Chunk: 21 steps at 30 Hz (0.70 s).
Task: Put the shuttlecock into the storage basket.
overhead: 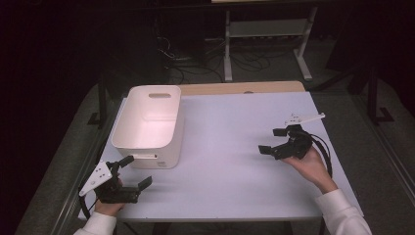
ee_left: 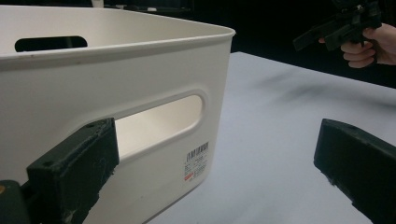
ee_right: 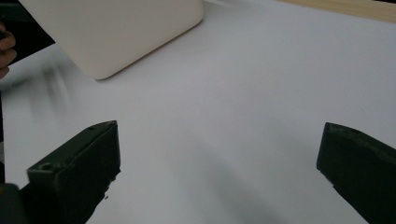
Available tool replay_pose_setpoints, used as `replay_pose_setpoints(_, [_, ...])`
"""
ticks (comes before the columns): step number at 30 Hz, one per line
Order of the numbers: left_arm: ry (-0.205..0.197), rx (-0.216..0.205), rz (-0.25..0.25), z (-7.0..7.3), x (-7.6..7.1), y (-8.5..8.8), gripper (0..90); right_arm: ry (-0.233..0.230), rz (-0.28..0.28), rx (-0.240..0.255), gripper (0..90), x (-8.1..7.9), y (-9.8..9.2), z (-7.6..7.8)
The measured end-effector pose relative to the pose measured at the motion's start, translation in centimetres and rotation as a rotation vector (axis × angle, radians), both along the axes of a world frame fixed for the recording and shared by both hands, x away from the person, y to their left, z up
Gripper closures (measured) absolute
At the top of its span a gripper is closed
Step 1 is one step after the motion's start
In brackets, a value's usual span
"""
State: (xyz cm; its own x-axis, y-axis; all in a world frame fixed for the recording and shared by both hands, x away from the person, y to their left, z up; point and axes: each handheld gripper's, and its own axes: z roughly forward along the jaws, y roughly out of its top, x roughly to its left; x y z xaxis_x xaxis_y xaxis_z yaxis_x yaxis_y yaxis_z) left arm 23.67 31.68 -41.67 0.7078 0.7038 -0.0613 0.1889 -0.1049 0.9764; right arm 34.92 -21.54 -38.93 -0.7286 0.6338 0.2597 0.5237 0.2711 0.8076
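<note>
- White plastic bin [overhead: 149, 125]: rectangular, rounded corners, smooth matte walls, rolled rim, slot handle cut in each short end; seen empty from the high view; placed on the left half of the table, near the left edge.
- Small barcode sticker [ee_left: 196, 161] is seen low on the bin's near end wall, right of the handle slot.
- Left gripper [overhead: 134, 174]: black, blocky, grey three-cornered plate on top; held at the near left corner of the table, just beside the bin's near end; jaws spread wide, nothing between them. In the left gripper view one jaw is seen in front of the handle slot; contact cannot be told.
- Right gripper [overhead: 272, 141]: black, cable looped behind it; held over the right half of the table, well apart from the bin; jaws spread wide, nothing held.
- Jaw pads are seen as dull, rough-edged black blocks.
- Table [overhead: 235, 147]: flat pale white top, matte, with a bare wood strip along the far edge.
- Room: dark; grey floor, a white frame [overhead: 266, 34] and loose cables [overhead: 195, 61] are seen behind the table.
</note>
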Motion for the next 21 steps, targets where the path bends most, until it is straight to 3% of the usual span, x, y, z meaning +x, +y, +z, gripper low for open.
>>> replay_pose_setpoints(19, [-0.004,0.011,-0.002,0.0,0.0,0.1,0.0,-0.007,-0.039,0.013,0.0,-1.3,-2.3,-0.8])
replay_pose_setpoints(21, [-0.004,-0.002,0.000,0.0,-0.1,0.0,0.0,-0.011,-0.044,0.014,0.0,-1.4,-2.6,-0.9])
